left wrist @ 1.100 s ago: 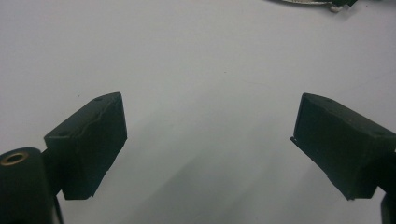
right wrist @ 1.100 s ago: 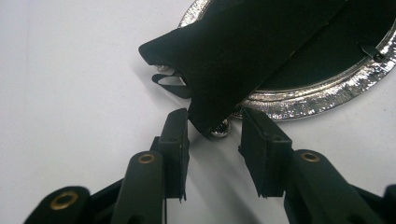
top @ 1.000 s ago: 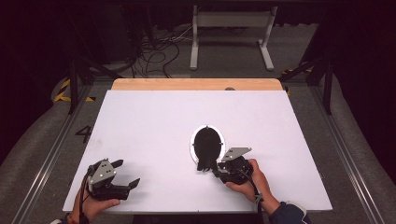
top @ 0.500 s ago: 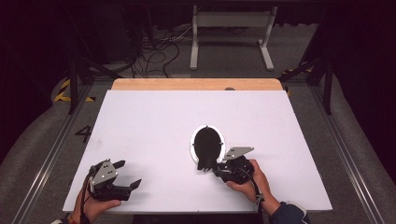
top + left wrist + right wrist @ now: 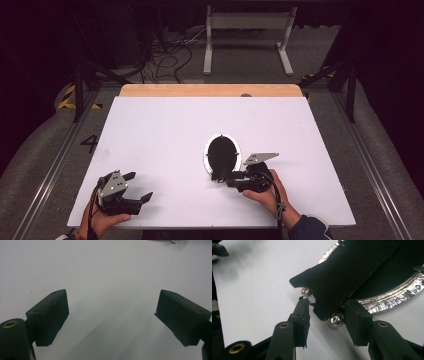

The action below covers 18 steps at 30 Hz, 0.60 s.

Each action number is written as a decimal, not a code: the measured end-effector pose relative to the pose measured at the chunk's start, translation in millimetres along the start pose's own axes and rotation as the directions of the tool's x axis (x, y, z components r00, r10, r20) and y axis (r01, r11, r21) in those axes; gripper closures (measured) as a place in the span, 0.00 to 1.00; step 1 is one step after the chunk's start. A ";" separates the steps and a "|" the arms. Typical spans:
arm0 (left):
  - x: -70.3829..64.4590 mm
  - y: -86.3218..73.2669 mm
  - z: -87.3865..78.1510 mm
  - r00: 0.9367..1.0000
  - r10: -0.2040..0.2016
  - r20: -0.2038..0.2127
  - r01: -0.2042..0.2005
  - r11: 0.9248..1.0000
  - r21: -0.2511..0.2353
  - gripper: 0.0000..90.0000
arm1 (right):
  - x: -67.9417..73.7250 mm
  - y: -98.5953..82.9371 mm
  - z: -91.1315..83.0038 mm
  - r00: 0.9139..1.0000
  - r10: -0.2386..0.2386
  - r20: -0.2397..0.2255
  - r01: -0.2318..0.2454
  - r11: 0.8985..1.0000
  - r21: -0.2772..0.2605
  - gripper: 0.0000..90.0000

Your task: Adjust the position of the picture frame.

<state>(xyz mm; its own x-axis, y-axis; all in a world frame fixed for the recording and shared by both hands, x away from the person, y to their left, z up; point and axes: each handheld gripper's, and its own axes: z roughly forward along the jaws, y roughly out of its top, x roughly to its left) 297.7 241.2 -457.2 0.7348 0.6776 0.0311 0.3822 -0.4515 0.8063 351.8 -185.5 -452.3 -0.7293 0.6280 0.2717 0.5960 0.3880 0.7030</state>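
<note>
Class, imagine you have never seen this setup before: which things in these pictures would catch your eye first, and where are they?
First, the round black object with a shiny silver rim, alone right of centre on the white table. Next, the right gripper at its near edge, jaws either side of a black tab beside two screws. Last, the left gripper, wide open over bare table at the near left corner.

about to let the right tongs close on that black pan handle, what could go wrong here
1. The right tongs straddle only the handle's tip, so they might slip off.
2. Gripped at that far end, the pan may tilt or swing when lifted.
3. The left tongs are open and far away, unable to steady it.
</note>
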 end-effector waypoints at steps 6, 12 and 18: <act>-0.8 -0.3 2.5 1.000 -0.014 0.001 0.014 1.000 0.009 0.13 | -23.2 1.2 0.9 0.973 0.153 -0.175 -0.157 0.988 -0.009 0.53; -1.4 1.9 7.1 1.000 0.004 0.002 -0.004 1.000 0.024 0.13 | -32.1 5.2 5.5 0.937 0.261 -0.233 -0.268 0.963 -0.002 0.54; -5.4 7.8 13.9 1.000 0.009 0.020 -0.010 1.000 0.024 0.13 | -39.5 14.0 11.1 0.888 0.379 -0.262 -0.395 0.919 -0.007 0.54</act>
<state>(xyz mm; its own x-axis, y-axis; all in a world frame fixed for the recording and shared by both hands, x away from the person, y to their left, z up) 304.6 226.0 -459.4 0.7494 0.6616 0.0268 0.3882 -0.4718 0.7916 392.7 -197.4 -460.4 -0.5093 0.5279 0.6796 0.8329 0.1038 0.5435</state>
